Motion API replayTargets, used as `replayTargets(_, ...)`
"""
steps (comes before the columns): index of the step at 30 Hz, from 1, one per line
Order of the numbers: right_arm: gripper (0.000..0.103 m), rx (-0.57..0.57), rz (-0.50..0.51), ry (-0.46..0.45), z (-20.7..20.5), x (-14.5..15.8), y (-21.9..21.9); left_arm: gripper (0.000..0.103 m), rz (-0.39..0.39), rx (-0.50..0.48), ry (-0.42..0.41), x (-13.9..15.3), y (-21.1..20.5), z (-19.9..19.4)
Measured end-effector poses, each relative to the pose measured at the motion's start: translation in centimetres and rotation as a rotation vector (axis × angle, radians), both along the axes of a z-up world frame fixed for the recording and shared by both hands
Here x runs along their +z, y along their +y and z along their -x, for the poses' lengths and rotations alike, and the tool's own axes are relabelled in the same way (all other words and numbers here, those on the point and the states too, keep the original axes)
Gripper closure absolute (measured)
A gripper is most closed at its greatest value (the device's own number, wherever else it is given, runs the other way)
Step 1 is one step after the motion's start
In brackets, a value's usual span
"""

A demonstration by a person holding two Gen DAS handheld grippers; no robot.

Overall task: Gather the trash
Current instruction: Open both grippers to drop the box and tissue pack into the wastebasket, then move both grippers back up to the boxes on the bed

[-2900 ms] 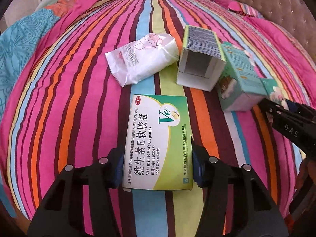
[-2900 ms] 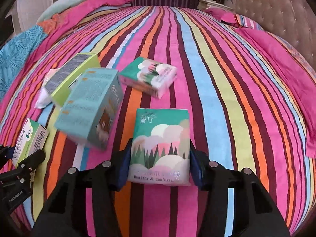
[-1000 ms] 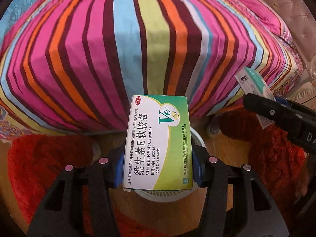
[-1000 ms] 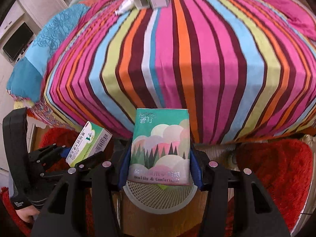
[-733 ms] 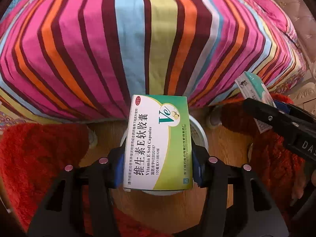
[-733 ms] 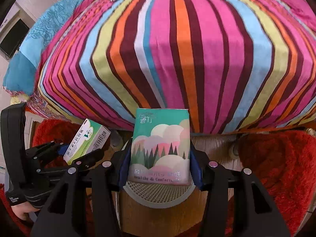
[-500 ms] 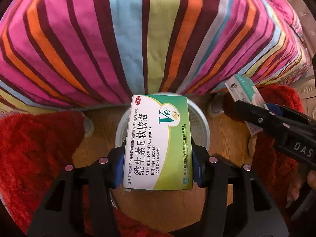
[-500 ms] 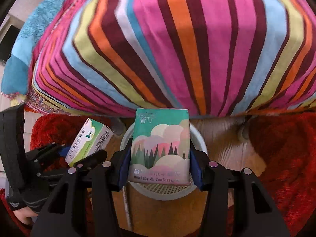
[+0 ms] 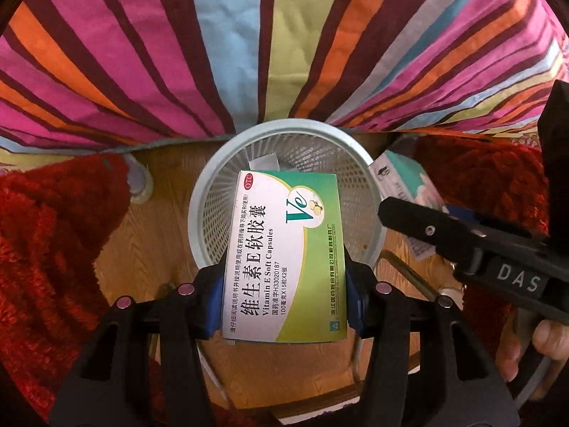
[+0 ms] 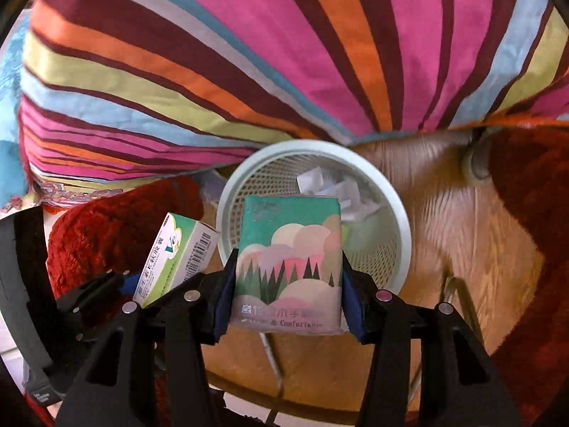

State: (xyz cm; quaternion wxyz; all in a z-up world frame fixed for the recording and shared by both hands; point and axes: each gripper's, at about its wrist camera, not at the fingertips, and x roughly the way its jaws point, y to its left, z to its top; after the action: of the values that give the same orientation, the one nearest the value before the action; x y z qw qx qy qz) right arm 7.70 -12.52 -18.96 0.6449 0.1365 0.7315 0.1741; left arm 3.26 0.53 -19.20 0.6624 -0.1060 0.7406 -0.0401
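Left wrist view: the left gripper (image 9: 284, 299) was clamped on the vitamin E box (image 9: 284, 256), held over the white mesh bin (image 9: 202, 210) beside the striped bedspread (image 9: 249, 53).
Right wrist view: the right gripper (image 10: 288, 302) was clamped on the tissue pack (image 10: 290, 263) above the same bin's near rim, crumpled paper (image 10: 330, 192) inside.

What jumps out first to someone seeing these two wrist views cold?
The white mesh wastebasket on the wooden floor at the foot of the striped bedspread, with crumpled paper already inside. Over it, the left gripper clamps a green Vitamin E box and the right gripper clamps a teal tissue pack. Red shaggy rugs flank the basket.
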Motion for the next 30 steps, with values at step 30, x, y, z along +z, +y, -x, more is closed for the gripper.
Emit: replayTargets(30,0.016,-0.103,0.062,0.126,-0.9,-3.3,-1.6,0.022,-0.025,0.056,0.119,-2.8,0.7,-0.3)
